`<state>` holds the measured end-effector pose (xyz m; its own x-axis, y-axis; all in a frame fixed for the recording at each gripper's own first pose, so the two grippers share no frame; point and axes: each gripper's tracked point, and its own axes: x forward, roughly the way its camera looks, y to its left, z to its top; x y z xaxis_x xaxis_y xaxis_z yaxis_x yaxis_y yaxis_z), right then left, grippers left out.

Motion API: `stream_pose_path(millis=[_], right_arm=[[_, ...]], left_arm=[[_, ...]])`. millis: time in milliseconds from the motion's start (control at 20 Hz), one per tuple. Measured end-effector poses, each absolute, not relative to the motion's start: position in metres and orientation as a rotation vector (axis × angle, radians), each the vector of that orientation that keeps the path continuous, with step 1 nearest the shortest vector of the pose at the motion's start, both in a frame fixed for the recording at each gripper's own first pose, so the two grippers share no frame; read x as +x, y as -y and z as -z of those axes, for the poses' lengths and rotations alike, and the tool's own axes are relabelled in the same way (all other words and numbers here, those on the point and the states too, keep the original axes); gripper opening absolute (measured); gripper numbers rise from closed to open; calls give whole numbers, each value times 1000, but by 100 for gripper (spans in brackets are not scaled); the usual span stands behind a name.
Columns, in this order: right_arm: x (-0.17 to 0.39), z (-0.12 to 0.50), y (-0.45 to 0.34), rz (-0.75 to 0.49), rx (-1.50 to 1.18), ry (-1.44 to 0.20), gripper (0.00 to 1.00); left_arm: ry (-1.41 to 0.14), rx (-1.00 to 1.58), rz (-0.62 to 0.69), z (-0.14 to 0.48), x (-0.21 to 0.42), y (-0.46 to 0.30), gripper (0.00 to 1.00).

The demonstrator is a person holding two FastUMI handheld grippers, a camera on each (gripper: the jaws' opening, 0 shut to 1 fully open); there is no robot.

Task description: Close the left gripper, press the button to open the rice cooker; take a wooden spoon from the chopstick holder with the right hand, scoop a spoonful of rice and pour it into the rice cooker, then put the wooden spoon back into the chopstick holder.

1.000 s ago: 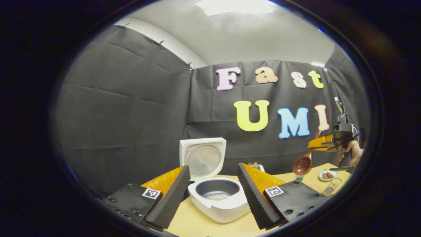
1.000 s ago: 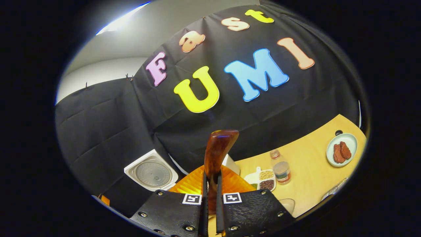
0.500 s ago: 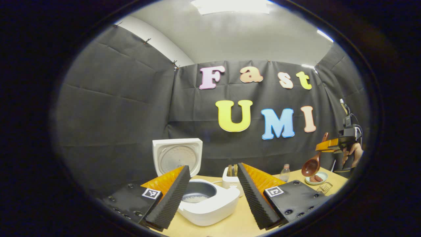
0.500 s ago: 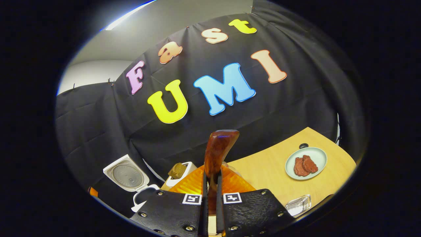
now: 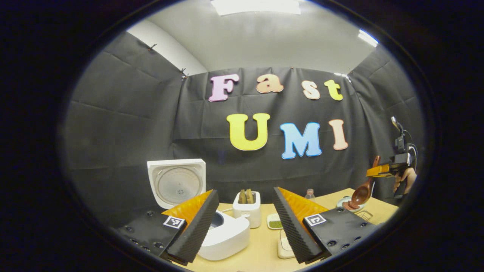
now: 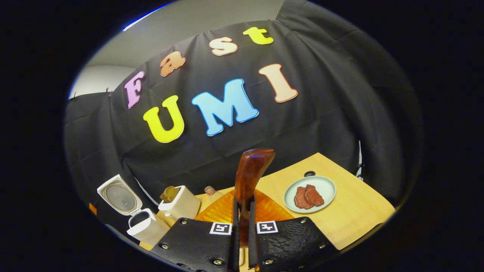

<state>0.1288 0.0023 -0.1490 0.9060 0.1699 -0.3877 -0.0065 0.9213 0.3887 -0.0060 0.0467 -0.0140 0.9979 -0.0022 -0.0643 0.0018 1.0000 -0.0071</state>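
Cloth-walled recording booth (image 5: 124, 113), wooden table (image 6: 351, 211)

One rice cooker (image 5: 227, 234); one chopstick holder (image 5: 247, 209); one wooden spoon (image 5: 361, 193); one bottle (image 5: 309, 194); one plate (image 6: 310, 194); two meat pieces (image 6: 308, 196).

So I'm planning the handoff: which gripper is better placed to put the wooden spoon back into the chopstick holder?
Right. The right gripper is already shut on the wooden spoon, with the chopstick holder ahead. The left gripper is open and holds nothing.
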Motion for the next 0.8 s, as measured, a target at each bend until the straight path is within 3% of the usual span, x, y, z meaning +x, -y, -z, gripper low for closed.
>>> stream_pose_path(millis=[500,550,600,800], right_arm=[[110,218,42,-30,284,-537,10],[109,225,41,-29,281,-550,10],[108,233,41,-29,278,-565,10],[103,262,38,-46,250,-619,10]], left_arm=[[-74,25,29,10,1,-17,94],[-76,30,28,10,1,-17,99],[-74,32,28,9,1,-15,94],[-80,40,24,9,0,-12,94]])
